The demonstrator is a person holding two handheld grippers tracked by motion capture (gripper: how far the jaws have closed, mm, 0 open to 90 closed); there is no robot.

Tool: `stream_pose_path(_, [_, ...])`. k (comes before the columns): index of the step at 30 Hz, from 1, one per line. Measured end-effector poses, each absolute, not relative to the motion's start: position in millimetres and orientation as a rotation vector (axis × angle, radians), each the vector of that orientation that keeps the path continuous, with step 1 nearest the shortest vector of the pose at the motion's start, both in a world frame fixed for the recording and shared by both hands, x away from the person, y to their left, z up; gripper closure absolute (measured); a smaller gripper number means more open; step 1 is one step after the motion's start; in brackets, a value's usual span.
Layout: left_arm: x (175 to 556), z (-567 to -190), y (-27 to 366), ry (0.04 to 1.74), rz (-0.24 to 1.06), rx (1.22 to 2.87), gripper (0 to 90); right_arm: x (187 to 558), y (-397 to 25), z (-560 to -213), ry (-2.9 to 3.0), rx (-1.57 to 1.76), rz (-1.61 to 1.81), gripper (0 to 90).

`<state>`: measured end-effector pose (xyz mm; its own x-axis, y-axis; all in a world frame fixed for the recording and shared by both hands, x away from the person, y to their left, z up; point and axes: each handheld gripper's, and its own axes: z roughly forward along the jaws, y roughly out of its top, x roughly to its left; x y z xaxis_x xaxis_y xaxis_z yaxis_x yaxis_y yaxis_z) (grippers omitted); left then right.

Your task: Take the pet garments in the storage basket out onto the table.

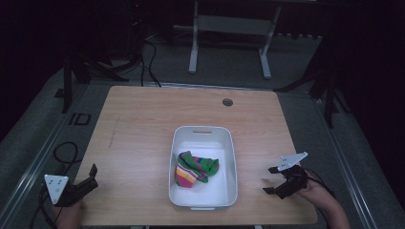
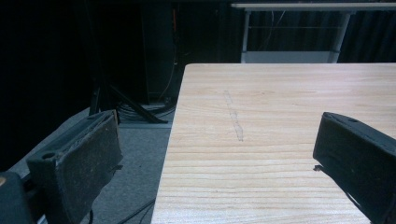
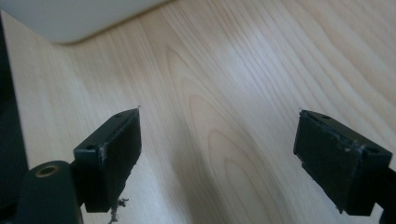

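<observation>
My left gripper (image 1: 90, 175) is down at my near left, held in my left hand (image 1: 69, 214), jaws spread wide apart with nothing between them, pointing forward and a bit to the right. My right gripper (image 1: 268, 180) is over at the near right in my right hand (image 1: 319, 192), forearm coming in from the bottom corner. Its jaws point left, also wide apart and holding nothing, hanging low with its grey plate on top.
</observation>
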<state>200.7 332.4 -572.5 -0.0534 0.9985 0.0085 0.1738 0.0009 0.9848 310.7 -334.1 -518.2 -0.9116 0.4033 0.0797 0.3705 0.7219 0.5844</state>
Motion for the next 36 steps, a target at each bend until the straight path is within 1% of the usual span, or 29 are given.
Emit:
stream_pose_path(21, [200.9,-572.4,331.8,1.37,1.163,1.323,1.4,317.7,-269.8,-443.5,2.916,0.393,1.031,14.9])
stream_pose_path(36, [201.0,-572.4,332.2,1.366,1.157,1.325,1.4,329.9,-214.0,-420.8,2.91,0.29,1.038,14.1])
